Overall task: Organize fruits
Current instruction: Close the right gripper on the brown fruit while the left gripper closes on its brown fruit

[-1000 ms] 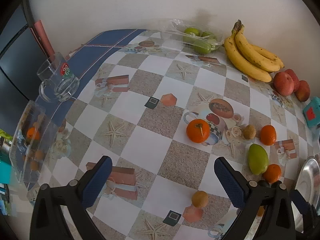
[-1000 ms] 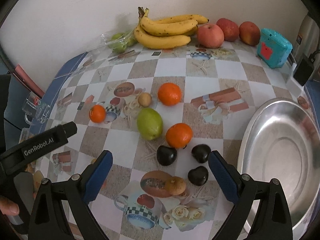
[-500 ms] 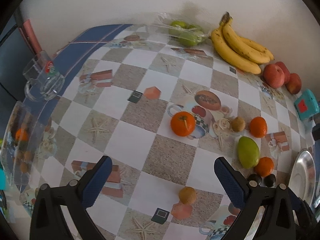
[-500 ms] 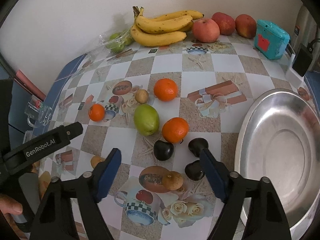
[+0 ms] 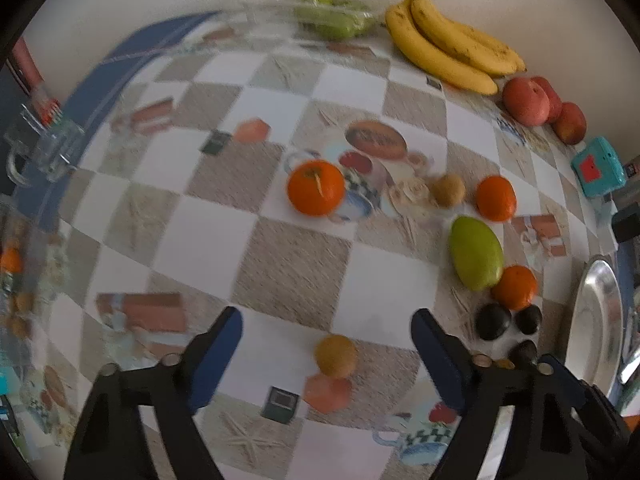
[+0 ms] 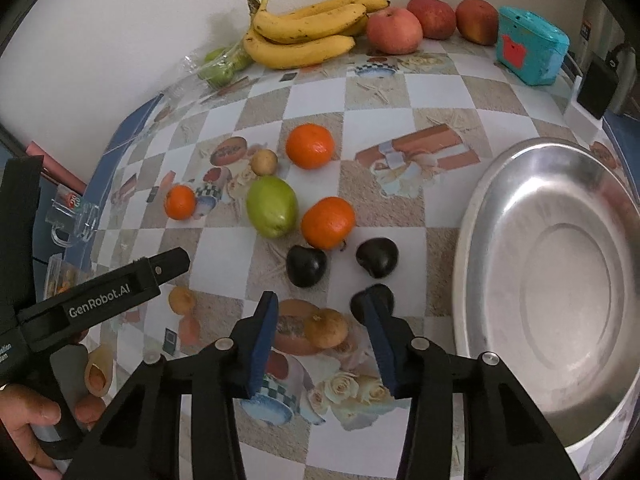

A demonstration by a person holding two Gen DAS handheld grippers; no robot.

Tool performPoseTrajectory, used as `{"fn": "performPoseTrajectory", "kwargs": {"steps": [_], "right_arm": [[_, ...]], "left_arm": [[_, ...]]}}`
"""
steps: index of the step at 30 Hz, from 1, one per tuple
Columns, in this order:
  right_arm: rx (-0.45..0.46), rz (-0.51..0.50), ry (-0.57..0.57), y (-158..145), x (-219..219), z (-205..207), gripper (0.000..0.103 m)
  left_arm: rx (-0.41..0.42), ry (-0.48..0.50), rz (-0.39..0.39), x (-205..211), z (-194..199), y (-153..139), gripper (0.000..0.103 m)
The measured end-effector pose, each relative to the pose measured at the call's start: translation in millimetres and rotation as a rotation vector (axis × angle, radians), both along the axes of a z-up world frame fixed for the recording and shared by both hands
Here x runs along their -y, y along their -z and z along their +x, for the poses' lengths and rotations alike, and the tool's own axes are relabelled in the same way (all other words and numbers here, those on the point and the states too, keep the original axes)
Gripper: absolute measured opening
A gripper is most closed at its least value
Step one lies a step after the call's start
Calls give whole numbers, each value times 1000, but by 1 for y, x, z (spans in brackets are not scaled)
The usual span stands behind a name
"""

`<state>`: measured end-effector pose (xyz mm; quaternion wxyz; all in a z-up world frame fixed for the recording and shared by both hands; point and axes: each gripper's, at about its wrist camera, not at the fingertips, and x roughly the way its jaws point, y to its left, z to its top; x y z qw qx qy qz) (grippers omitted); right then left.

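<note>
Blue-padded right gripper [image 6: 322, 320] hovers parted around a small brown fruit [image 6: 326, 328]; left gripper [image 5: 326, 344] gapes.

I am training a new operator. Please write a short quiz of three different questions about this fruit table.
1. True or false: the steel bowl already holds fruit.
2. How many oranges lie on the table? A) two B) three C) five
3. Fill in: between the open jaws of the right gripper lies a small ____ fruit.

Key: 1 false. 2 B. 3 brown.
</note>
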<state>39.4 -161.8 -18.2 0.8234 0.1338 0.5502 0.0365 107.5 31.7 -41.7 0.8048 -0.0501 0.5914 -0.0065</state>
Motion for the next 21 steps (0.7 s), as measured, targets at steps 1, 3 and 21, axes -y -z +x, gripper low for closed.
{"fn": "performPoseTrajectory", "kwargs": {"steps": [1,3,21], "right_arm": [[-7,1,-3,1,0,-1,45],[-18,9,-13,4,-3,-1,41],[-70,12,-30,13,-11,-3,41]], "left_arm": [[-11,1,-11,0,0,2,77],[-26,2,-18,1,-1,5,74],[-89,-14,-72,2,-4,18,27]]}}
